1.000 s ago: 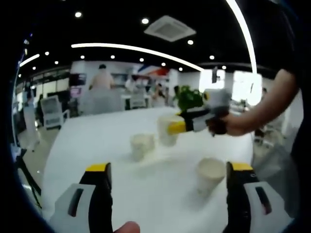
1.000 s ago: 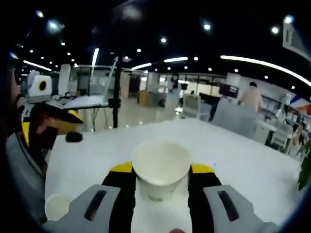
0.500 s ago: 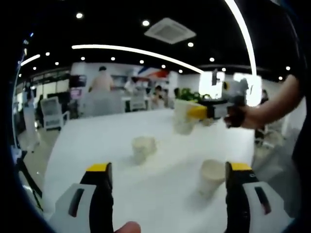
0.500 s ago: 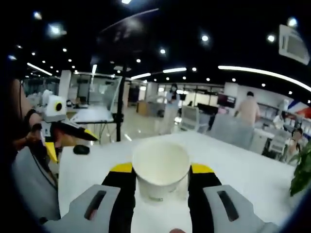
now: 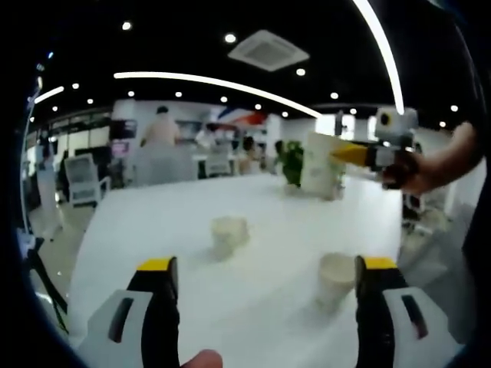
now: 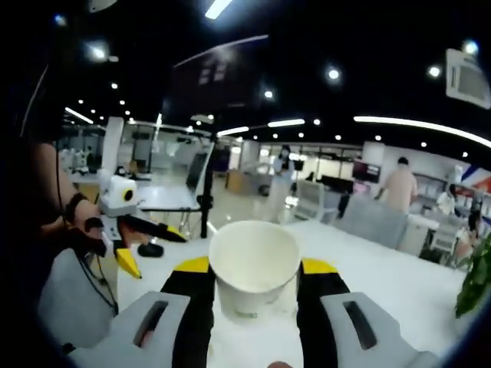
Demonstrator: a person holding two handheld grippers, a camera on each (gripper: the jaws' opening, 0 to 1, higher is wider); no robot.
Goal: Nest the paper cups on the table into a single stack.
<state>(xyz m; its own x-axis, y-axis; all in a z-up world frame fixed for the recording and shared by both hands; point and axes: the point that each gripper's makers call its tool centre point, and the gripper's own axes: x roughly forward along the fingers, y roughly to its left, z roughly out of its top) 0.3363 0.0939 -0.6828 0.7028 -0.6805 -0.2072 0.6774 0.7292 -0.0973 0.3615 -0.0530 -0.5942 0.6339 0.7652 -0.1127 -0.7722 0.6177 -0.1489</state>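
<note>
White and wide, the surface (image 5: 153,222) sits in an open office with ceiling lights and people standing far behind it. In the left gripper view, my left tongs (image 5: 262,307) rise from the bottom with their yellow-tipped jaws spread wide apart and nothing between them. Beyond them, a paper cup (image 5: 229,234) stands upright near the middle of the surface. A second paper cup (image 5: 336,280) stands upright toward the right side, closer to me, just beside the inner edge of my right-hand jaw; whether it touches that jaw I cannot tell. Farther right and higher, my right hand (image 5: 410,169) carries the right tongs, which hold a third paper cup (image 5: 322,165) lifted above the far right part of the surface, in front of a green plant (image 5: 291,160).

In the right gripper view, my left hand (image 6: 86,228) shows at the left, well apart from the right tongs (image 6: 253,285), whose jaws pinch the third cup by its sides, mouth open toward the camera.
</note>
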